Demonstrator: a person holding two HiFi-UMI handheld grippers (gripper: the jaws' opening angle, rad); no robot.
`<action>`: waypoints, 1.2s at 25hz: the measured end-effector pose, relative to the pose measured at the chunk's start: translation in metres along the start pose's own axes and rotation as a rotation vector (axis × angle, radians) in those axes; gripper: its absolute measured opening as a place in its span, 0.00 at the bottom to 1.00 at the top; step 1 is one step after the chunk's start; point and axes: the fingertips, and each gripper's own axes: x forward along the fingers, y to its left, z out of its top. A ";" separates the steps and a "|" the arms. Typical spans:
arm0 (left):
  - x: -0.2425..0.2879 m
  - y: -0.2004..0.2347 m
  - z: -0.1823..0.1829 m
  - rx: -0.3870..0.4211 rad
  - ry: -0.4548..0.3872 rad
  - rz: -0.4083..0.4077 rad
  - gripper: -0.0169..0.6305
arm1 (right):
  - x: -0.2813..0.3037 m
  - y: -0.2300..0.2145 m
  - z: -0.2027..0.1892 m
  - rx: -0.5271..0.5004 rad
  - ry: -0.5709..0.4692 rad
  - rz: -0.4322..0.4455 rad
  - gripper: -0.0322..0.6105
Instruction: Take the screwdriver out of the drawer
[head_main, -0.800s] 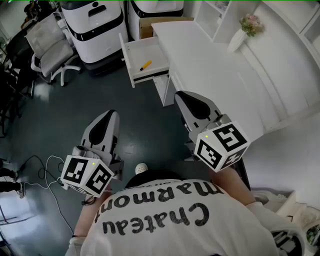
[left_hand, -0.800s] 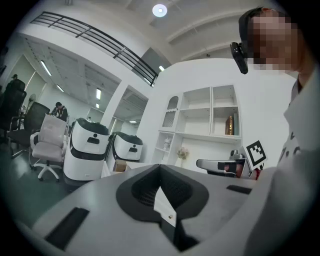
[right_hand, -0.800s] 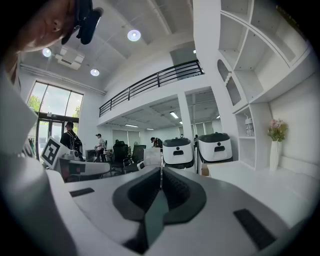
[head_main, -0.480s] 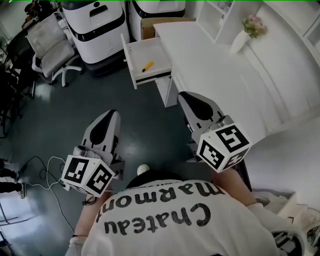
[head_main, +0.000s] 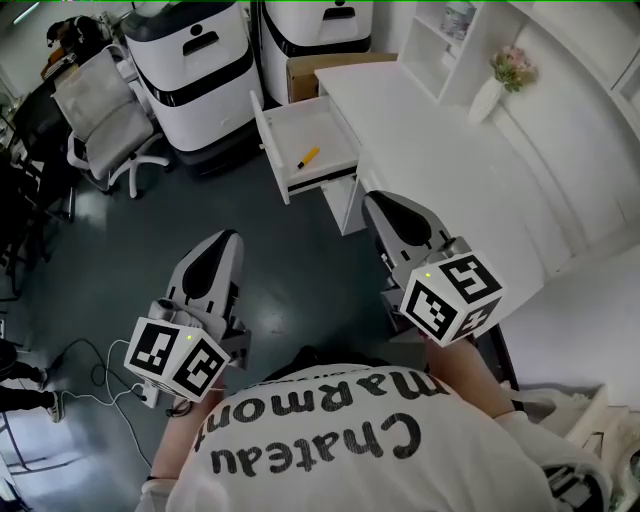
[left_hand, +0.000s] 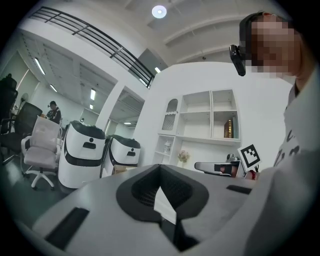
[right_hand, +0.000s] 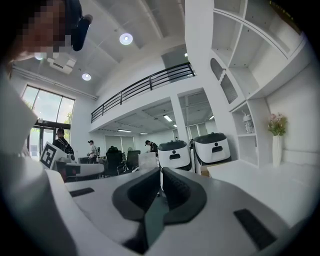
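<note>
The white drawer (head_main: 290, 128) stands pulled open from the left end of the white desk (head_main: 450, 160). A small yellow screwdriver (head_main: 307, 157) lies inside it on the drawer floor. Both grippers hang well short of it, over the dark floor. My left gripper (head_main: 224, 240) is at the lower left, its jaws together with nothing in them, as the left gripper view (left_hand: 160, 172) also shows. My right gripper (head_main: 384, 203) is nearer the desk's corner, just below the drawer, shut and empty; in the right gripper view (right_hand: 161, 175) its pads meet.
Two white-and-black machines (head_main: 195, 60) stand behind the drawer, with a cardboard box (head_main: 312, 72) beside them. A grey office chair (head_main: 100, 105) is at the left. A vase of flowers (head_main: 497, 85) sits on the desk. Cables (head_main: 80, 350) trail on the floor.
The drawer and desk have slid lower and to the right in the head view, so they are nearer. Both grippers keep their pose and stay shut.
</note>
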 end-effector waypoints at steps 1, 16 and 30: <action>0.000 0.007 -0.001 0.003 0.006 -0.003 0.06 | 0.005 0.001 -0.004 -0.004 0.003 -0.005 0.10; 0.045 0.083 -0.027 -0.091 0.069 0.028 0.06 | 0.084 -0.031 -0.041 0.046 0.084 -0.032 0.10; 0.189 0.141 0.030 -0.026 0.009 0.058 0.06 | 0.214 -0.145 0.038 -0.038 -0.003 0.004 0.10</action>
